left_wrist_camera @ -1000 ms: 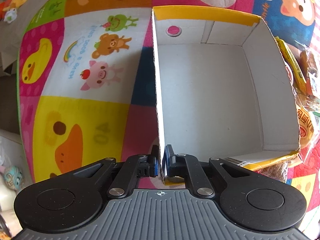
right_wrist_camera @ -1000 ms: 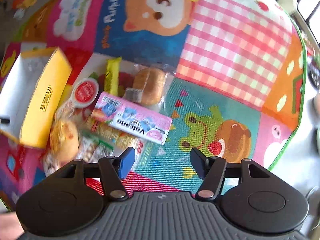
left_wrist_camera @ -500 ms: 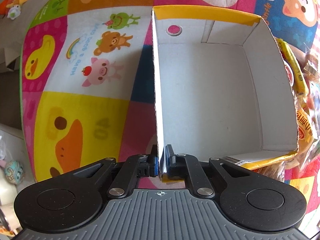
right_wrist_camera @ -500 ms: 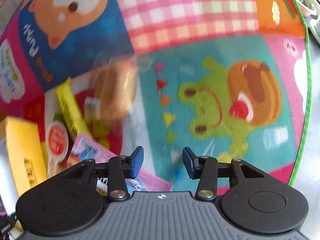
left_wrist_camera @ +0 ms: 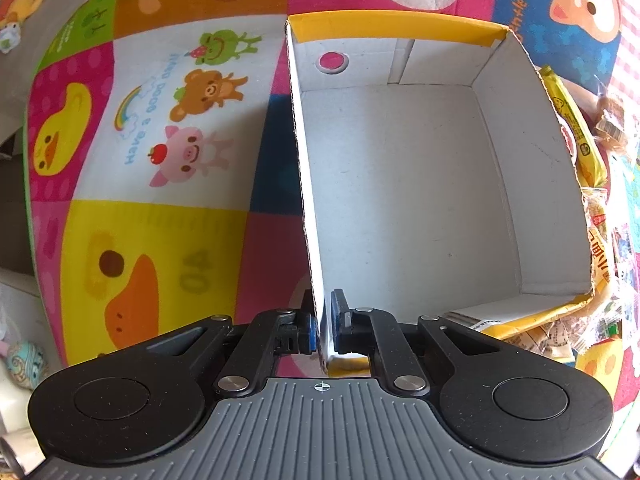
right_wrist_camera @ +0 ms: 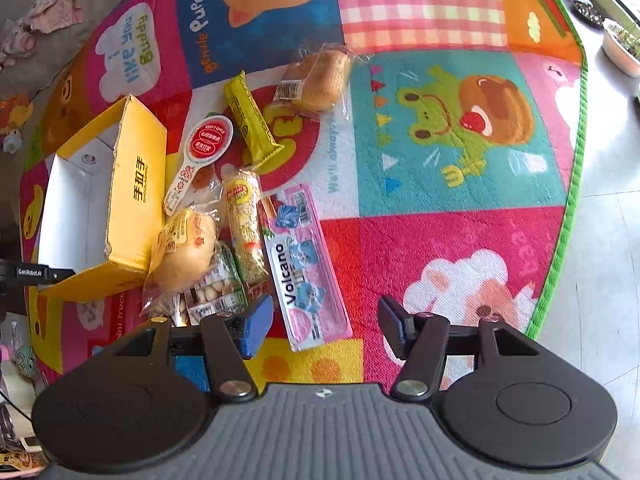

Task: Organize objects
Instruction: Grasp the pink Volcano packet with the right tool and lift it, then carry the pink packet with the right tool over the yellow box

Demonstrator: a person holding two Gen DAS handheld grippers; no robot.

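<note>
A yellow cardboard box (left_wrist_camera: 400,184) with a white, empty inside lies open on the play mat. My left gripper (left_wrist_camera: 325,330) is shut on the box's near left wall. In the right wrist view the box (right_wrist_camera: 136,200) sits at the left, with snack packs beside it: a pink Volcano pack (right_wrist_camera: 306,264), a bagged bun (right_wrist_camera: 320,78), a yellow bar (right_wrist_camera: 250,120), a round bun (right_wrist_camera: 186,248), a spoon-shaped pack (right_wrist_camera: 202,156) and a cracker roll (right_wrist_camera: 244,224). My right gripper (right_wrist_camera: 326,326) is open and empty above the pink pack's near end.
The colourful cartoon play mat (right_wrist_camera: 460,140) spreads to the right, ending at a green edge (right_wrist_camera: 568,220) with tiled floor beyond. Potted plants (right_wrist_camera: 620,48) stand at far right. Small toys (left_wrist_camera: 16,12) lie off the mat at the left.
My right gripper has swung and pulled back, so the whole snack pile is in view again, and its jaws have spread wider. My left gripper has held still on the box wall.
</note>
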